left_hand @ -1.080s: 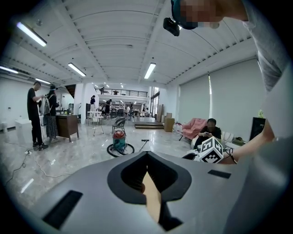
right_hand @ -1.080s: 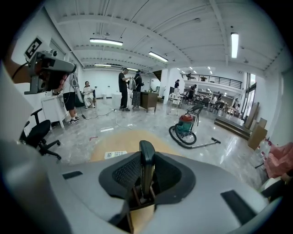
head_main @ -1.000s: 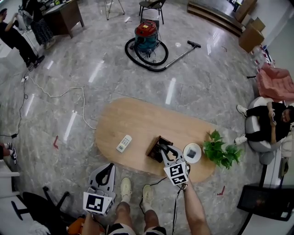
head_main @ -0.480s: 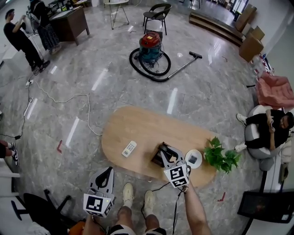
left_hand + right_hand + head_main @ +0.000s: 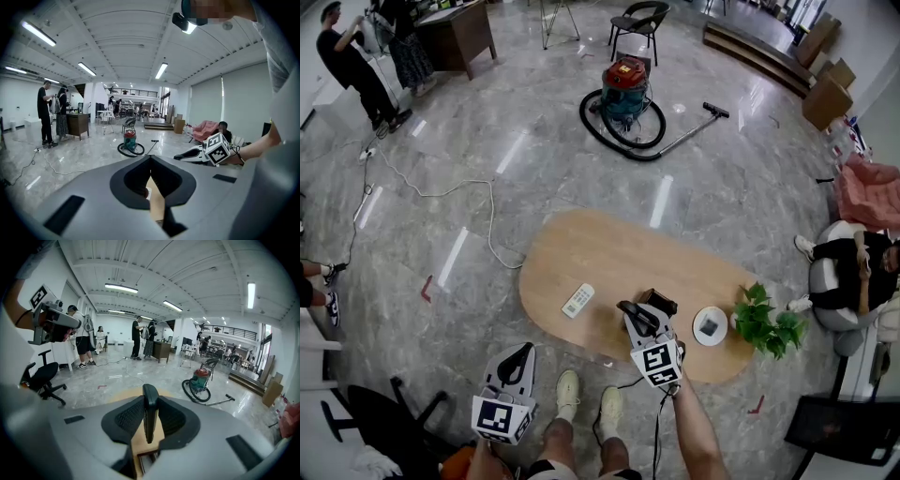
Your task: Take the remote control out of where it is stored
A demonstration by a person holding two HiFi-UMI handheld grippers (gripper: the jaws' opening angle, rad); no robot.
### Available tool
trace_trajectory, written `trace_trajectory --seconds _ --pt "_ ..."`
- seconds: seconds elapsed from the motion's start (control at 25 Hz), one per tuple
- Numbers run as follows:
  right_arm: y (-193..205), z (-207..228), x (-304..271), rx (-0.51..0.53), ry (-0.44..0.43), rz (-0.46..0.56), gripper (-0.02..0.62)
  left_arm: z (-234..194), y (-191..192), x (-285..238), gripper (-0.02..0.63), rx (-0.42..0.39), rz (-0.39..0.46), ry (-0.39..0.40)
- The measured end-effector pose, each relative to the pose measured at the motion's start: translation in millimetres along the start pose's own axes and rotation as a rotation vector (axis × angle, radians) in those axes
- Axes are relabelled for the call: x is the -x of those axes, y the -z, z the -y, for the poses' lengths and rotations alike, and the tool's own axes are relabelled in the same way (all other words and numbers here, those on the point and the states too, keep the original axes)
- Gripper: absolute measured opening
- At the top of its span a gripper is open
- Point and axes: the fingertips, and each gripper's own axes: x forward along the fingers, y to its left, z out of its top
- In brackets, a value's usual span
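The right gripper (image 5: 639,321) has its jaws closed on a slim black remote control (image 5: 149,416). It holds the remote upright, just above the dark brown holder (image 5: 664,302) that sits near the near edge of the tabletop (image 5: 600,248). The left gripper (image 5: 522,352) hangs beyond that near edge, jaws together and empty. The lift-out step looks nearly done. The next move probably calls for carrying the remote clear of the holder and laying it on bare tabletop.

Nothing legible here: no words, numbers or brands. Only black-and-white square code markers show, on the left gripper (image 5: 523,351) cube (image 5: 499,416) at seven o'clock and the right gripper (image 5: 630,310) cube (image 5: 657,361) at six.
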Motion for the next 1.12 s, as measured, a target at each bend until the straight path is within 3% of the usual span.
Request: trace_trajectory --seconds 0.6,1.12 --pt "25 -21 -60 -0.024 -0.029 -0.010 0.098 -35 38 -25 0.005 0.022 -0.032 0.012" --pt "50 -18 -90 -0.014 -0.031 -0.018 0.098 -38 61 -54 0.006 0.017 -0.047 0.049"
